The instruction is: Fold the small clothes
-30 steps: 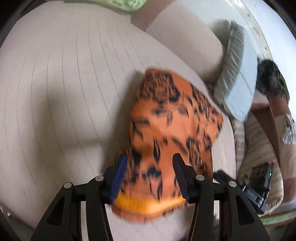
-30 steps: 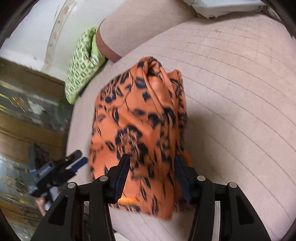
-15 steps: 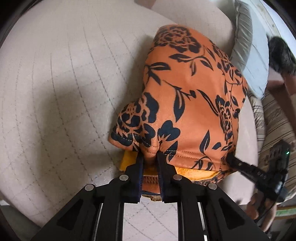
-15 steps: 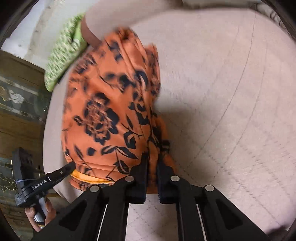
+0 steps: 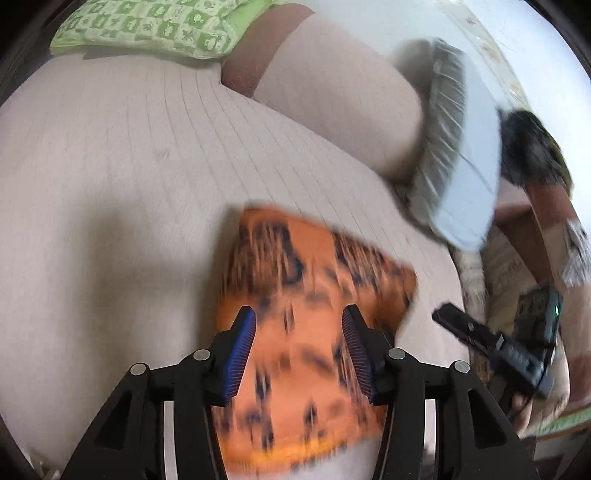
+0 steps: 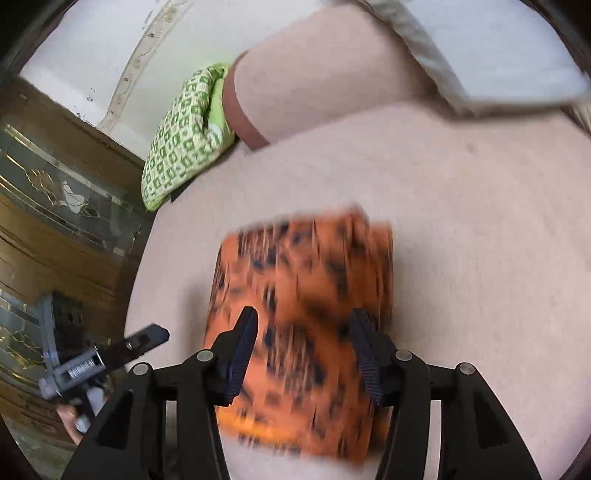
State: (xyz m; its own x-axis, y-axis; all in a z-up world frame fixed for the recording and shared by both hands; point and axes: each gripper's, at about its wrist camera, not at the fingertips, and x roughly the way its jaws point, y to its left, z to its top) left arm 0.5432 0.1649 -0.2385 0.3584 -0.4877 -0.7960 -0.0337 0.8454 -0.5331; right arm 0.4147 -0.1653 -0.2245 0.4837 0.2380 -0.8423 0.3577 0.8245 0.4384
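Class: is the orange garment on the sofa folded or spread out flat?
Folded. The garment lies as a compact block with a doubled orange hem along its near edge; blur hides the finer layers.

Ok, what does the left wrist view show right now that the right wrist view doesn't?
Only the left wrist view: a dark furry item beyond the grey-edged pillow, plus the right claw entering from the side. Only the right wrist view: the wooden glass-panelled cabinet and the left claw. Both show the blurred orange floral garment lying on the beige bed, the green patterned pillow, and open claws.
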